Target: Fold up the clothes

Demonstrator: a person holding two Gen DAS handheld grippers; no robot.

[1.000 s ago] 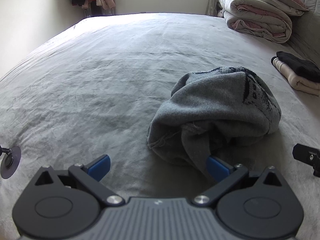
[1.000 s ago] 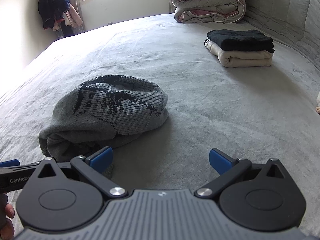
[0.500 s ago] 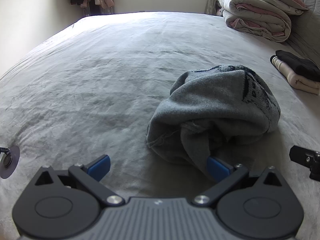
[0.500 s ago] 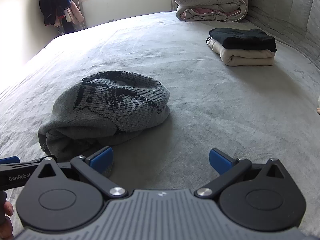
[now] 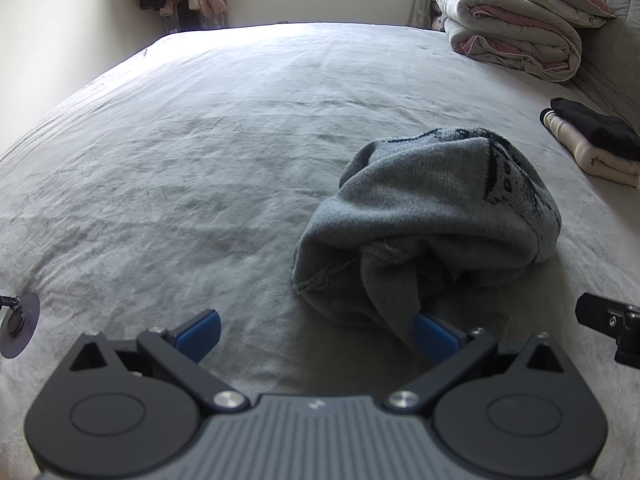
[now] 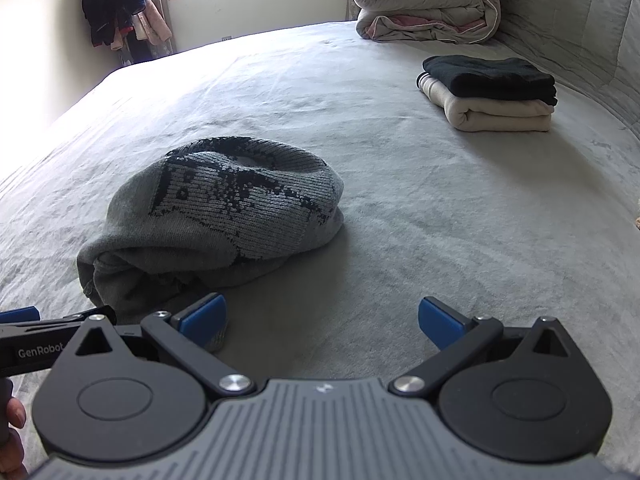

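A grey knitted sweater (image 5: 432, 216) with a dark pattern lies bunched in a heap on the grey bed (image 5: 200, 160). My left gripper (image 5: 316, 334) is open just in front of it, its right blue pad (image 5: 434, 334) against the heap's near hem. In the right wrist view the same sweater (image 6: 224, 216) lies ahead and to the left. My right gripper (image 6: 322, 320) is open, its left pad (image 6: 204, 318) touching a low fold of the sweater; nothing is between the fingers.
A folded stack, black garment on a cream one (image 6: 492, 96), sits at the far right near the quilted headboard (image 6: 580, 20). A rolled duvet (image 6: 424, 8) lies at the back. Clothes hang in the far left corner (image 6: 112, 4). A hand (image 6: 12, 424) shows lower left.
Both grippers have crept slightly forward toward the sweater. Both stay open and the sweater has not moved.
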